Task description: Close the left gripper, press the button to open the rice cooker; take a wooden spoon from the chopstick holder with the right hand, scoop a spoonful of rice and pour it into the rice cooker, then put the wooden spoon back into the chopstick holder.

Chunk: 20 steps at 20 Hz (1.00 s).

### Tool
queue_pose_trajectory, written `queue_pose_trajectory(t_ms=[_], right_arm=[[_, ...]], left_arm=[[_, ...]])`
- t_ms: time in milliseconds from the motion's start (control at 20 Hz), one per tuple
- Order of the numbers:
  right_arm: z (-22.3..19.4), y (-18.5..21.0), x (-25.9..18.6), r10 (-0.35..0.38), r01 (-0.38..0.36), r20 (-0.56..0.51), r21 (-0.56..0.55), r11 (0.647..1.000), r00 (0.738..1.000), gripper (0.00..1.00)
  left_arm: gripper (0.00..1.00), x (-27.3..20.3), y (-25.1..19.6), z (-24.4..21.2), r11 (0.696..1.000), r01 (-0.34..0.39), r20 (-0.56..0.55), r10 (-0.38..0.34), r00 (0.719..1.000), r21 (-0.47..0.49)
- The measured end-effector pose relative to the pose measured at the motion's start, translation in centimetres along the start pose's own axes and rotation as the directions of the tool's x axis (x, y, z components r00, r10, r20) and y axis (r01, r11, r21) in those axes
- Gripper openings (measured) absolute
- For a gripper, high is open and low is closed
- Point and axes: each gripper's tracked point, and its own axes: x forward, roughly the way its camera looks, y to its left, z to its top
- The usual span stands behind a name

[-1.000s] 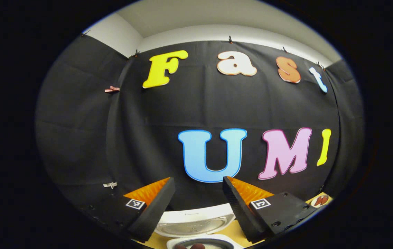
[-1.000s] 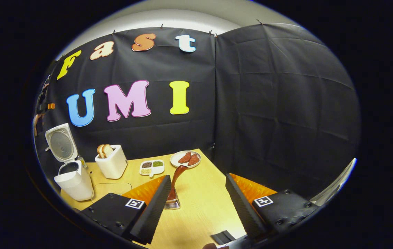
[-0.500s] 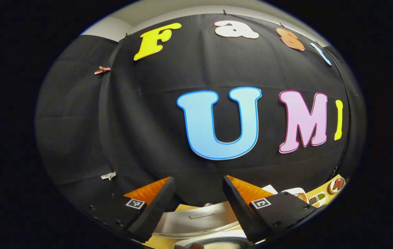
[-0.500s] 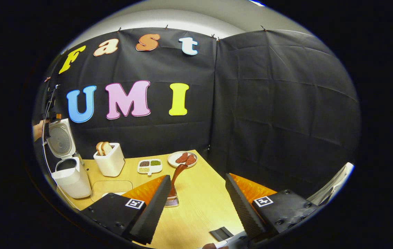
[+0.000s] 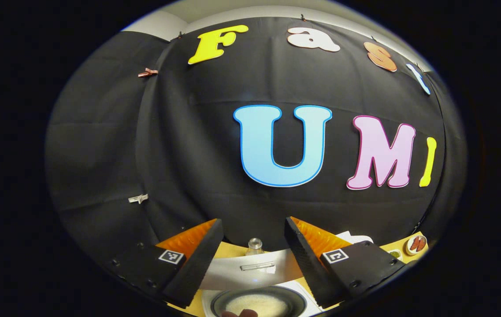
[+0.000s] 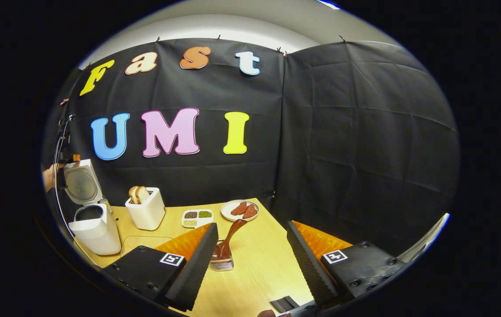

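Well — pale wooden table [image 6: 254,264] (black-draped booth walls) — cornered.

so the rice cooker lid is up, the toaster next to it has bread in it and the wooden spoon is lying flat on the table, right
Not quite: the wooden spoon is not lying flat. It stands tilted in the chopstick holder, as the right gripper view shows. The rest holds: the rice cooker has its lid up, and the toaster beside it has bread in it.

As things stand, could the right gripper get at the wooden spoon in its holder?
Probably yes: the right gripper is open, and the wooden spoon stands just ahead in the chopstick holder, with bare table around it.
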Motion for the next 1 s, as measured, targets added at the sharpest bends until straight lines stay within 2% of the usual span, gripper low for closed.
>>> queue_pose_trajectory(t_ms=[250, 400, 550, 700, 1000], right_arm=[[-0.7, 1.4, 0.4, 0.068, -0.068, -0.021, -0.019, 0.997, 0.997, 0.98], [-1.0, 1.8, 0.4, 0.101, -0.102, -0.030, -0.039, 0.994, 0.994, 0.98], [-0.9, 1.6, 0.4, 0.112, -0.113, -0.031, -0.043, 0.993, 0.993, 0.98], [-1.2, 1.2, 0.5, 0.124, -0.126, -0.037, -0.049, 0.991, 0.992, 0.98], [-2.0, 0.6, 0.7, 0.131, -0.134, -0.056, -0.036, 0.990, 0.990, 0.98]], left_arm=[[0.98, -5.2, -1.2, -5.1, 0.999, -0.053, -0.041, 0.053, 0.998, -0.005], [0.98, -6.7, -2.0, -9.2, 0.998, -0.061, -0.114, 0.059, 0.992, -0.008], [0.98, -7.7, -2.1, -13.0, 0.996, -0.082, -0.183, 0.072, 0.980, -0.044], [0.97, -8.1, -2.6, -15.1, 0.996, -0.091, -0.181, 0.092, 0.979, 0.013], [0.98, -9.0, -3.3, -20.3, 0.995, -0.103, -0.263, 0.103, 0.959, 0.012]])
